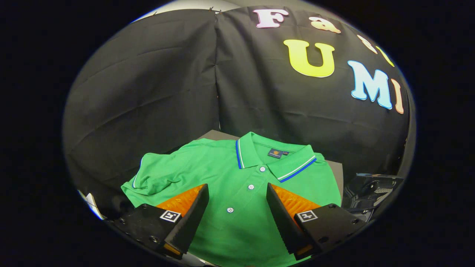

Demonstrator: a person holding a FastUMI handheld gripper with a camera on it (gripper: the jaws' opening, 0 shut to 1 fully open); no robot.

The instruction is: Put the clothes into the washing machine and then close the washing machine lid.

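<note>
Here your tongs [234, 191] stand apart above the green polo shirt [237, 178], which lies flat on the grey tabletop [336, 168]. You're at the pick-up step; next, lower and pinch a fold near the button placket.

Bright green polo shirt [237, 207], collar edged in blue and white stripes, white buttons down the placket, small navy label inside the neck; spread across a grey surface [336, 170] against plain black cloth [148, 85]. Gripper [236, 193] fingers held wide apart above the shirt front, gripping nothing.
</note>
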